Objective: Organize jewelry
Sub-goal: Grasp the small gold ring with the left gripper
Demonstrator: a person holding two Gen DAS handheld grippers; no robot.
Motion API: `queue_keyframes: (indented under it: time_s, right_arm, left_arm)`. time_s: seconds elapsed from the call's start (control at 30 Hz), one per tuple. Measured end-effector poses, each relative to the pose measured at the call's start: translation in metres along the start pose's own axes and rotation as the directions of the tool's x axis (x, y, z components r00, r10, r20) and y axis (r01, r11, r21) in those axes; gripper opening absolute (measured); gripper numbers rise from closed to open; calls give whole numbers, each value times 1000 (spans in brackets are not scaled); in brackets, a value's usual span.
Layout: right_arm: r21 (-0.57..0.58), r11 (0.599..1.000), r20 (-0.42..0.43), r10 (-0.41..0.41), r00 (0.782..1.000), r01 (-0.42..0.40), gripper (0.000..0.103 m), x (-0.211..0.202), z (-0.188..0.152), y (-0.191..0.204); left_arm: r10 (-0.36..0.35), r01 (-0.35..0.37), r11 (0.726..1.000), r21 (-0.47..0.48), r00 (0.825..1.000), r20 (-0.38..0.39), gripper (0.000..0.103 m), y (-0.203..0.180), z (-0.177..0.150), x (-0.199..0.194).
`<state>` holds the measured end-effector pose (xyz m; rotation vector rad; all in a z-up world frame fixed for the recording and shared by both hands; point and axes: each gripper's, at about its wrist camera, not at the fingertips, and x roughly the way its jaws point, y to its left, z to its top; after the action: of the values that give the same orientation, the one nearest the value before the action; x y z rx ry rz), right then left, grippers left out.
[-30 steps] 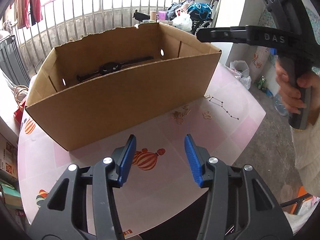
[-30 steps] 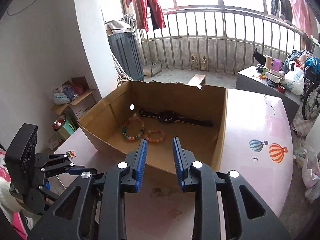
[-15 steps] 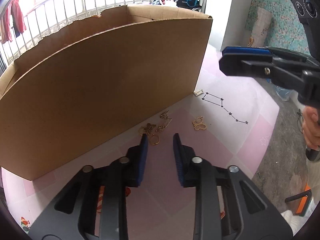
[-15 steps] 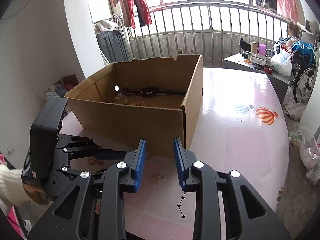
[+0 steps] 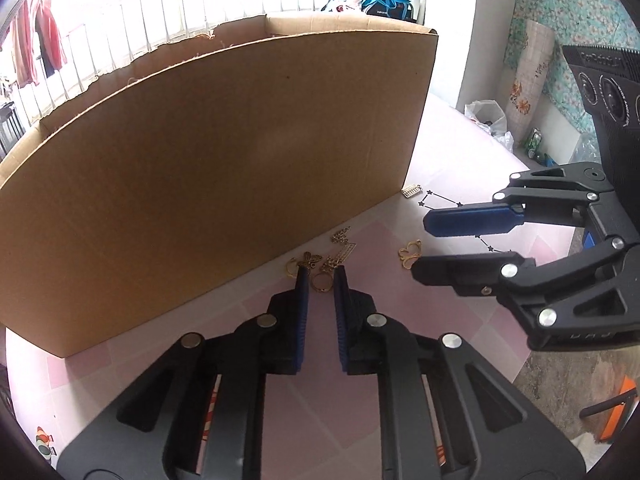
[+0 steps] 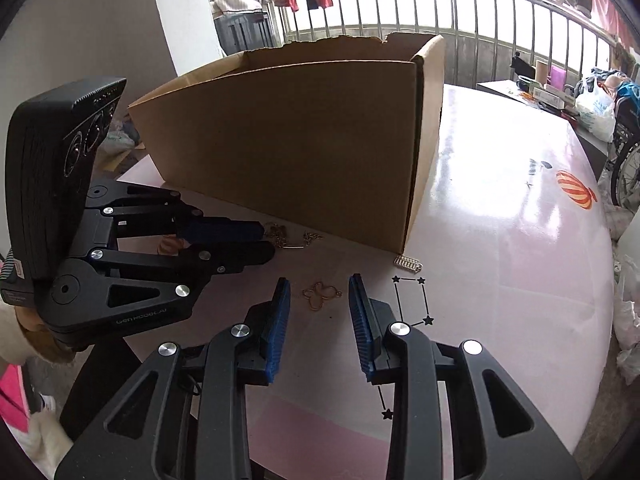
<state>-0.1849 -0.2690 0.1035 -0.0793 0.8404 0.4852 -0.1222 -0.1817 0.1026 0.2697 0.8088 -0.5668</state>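
Left tool (image 5: 320, 280): lower centre of the left wrist view, tilted down onto the surface (image 5: 460, 328); its jaws are closing, with a gold ring (image 5: 321, 281) in the narrow gap between the tips. Whether the pads press the ring yet cannot be told.
Charm cluster (image 5: 328, 258): gold pieces just above the left tool's tips, hard by the wall of the cardboard box (image 5: 224, 176).
Butterfly pendant (image 6: 320, 295): flat on the surface at centre of the right wrist view, directly ahead of the right tool (image 6: 316, 292), its wider span lying across the gap.
Right tool: nearer this pendant; jaws opening, straddling it without touching, holding nothing, pitched down toward the surface.
Silver bar charm (image 6: 407, 263): right of centre, at the box's near corner, apart from both tools.
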Motion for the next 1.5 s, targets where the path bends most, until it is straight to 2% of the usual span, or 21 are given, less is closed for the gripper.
queue_keyframes:
  time_s: [0.07, 0.1, 0.3, 0.4, 0.47, 0.53, 0.57, 0.63, 0.7, 0.73, 0.9, 1.03, 1.1, 1.17, 1.27, 1.37, 1.5]
  right_arm:
    - [-11, 1000, -3, -11, 1000, 11, 32, 4, -1, 4]
    - [-15, 1000, 1, -19, 1000, 20, 35, 4, -1, 5]
    - [-67, 996, 6, -63, 998, 64, 36, 6, -1, 14]
    - [-57, 997, 12, -54, 998, 55, 36, 5, -2, 13]
    - [-33, 998, 17, -51, 999, 52, 35, 4, -3, 11]
    - [-15, 997, 24, -80, 996, 81, 27, 3, -5, 11]
    - [-12, 996, 30, -88, 996, 89, 26, 2, -6, 11]
    - [4, 996, 40, -93, 995, 93, 24, 2, -8, 12]
    - [24, 995, 49, -99, 994, 98, 22, 1, -10, 11]
    - [33, 995, 52, -100, 994, 98, 21, 1, -11, 11]
    - [41, 993, 58, -117, 991, 115, 21, 0, -11, 13]
    - [47, 993, 67, -115, 991, 112, 21, 0, -14, 14]
    - [50, 992, 70, -116, 991, 112, 21, 1, -14, 12]
    - [64, 992, 75, -114, 991, 109, 21, 0, -14, 11]
    - [65, 992, 76, -113, 991, 108, 21, 1, -14, 10]
    - [63, 993, 80, -107, 991, 102, 21, 1, -13, 8]
    - [69, 993, 71, -98, 993, 93, 20, 3, -10, 4]
  left_arm:
    - [-6, 6, 1000, 2, 1000, 0, 5, 4, -2, -3]
    - [-2, 2, 1000, 0, 1000, 0, 0, 6, -3, -4]
    - [-45, 45, 999, -15, 999, 5, 0, 13, -4, -3]
    - [-49, 49, 999, -23, 999, 6, 0, 13, -8, -4]
    - [-57, 57, 997, -56, 998, -2, 0, 17, -11, -7]
    - [-66, 66, 995, -80, 998, -4, 0, 20, -13, -10]
    - [-69, 68, 994, -84, 998, -3, 0, 21, -13, -10]
    - [-56, 56, 996, -67, 998, 0, 6, 20, -12, -9]
    - [-55, 55, 997, -60, 998, 10, 23, 19, -9, -7]
    - [-62, 63, 996, -60, 998, 9, 23, 19, -7, -5]
    - [-60, 61, 997, -42, 998, 21, 23, 11, 1, 5]
    - [-11, 10, 1000, 6, 1000, 22, 23, 1, 3, 8]
    - [4, -5, 1000, 27, 1000, 25, 10, -3, 2, 6]
    - [25, -26, 999, 48, 999, 21, 10, -6, 2, 5]
    - [18, -19, 999, 42, 1000, 14, 10, -4, 0, 2]
    - [-20, 20, 1000, 0, 1000, 3, 9, 3, 1, 2]
    - [-8, 8, 1000, -14, 1000, 9, 9, 9, -3, -7]
